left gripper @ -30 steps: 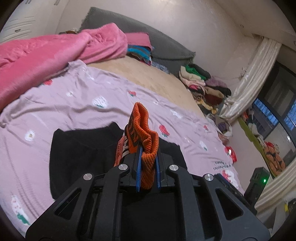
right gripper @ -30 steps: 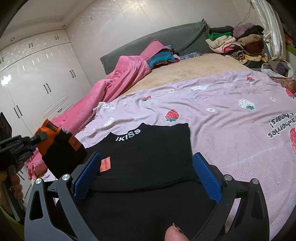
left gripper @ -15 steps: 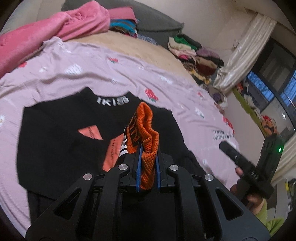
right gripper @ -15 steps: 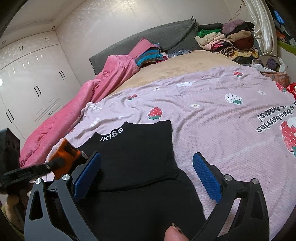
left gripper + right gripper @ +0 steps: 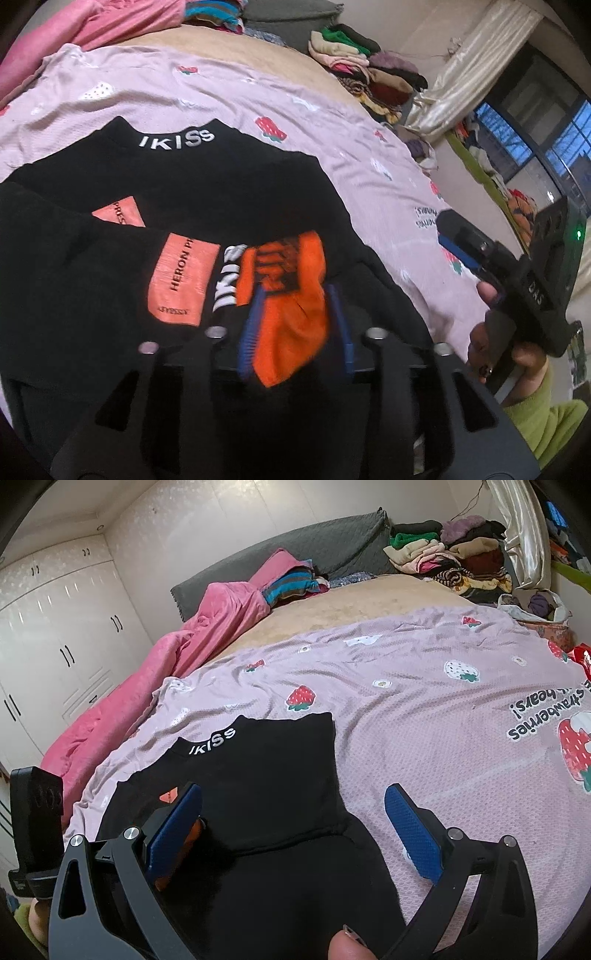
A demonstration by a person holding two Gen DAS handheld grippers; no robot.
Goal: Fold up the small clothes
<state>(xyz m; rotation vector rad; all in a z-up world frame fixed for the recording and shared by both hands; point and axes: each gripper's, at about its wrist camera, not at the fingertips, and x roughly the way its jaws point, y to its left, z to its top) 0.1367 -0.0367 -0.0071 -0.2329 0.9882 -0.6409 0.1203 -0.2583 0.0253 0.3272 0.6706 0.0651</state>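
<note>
Bed (image 5: 369,602): we are looking across a tan mattress with a grey headboard cushion (image 5: 295,550) at its far end.
Sheet (image 5: 424,738): we are seeing a lilac strawberry-print sheet lying over the near part of the bed.
Blanket (image 5: 166,672): a pink blanket is lying bunched along the bed's left side.
Clothes pile (image 5: 443,554): folded clothes are sitting stacked at the far right corner of the bed.
Black sweater (image 5: 221,184): we are seeing it lying flat on the sheet, collar reading IKISS away from us, one sleeve lying folded across its front.
Orange cuff (image 5: 291,295): it is resting on the sweater's front, between the left tool's pads.
Left tool (image 5: 295,325): its jaws are standing partly apart around the cuff; we cannot tell if they are pinching it.
Right tool (image 5: 295,827): it is hovering wide open and empty over the sweater's right edge.
</note>
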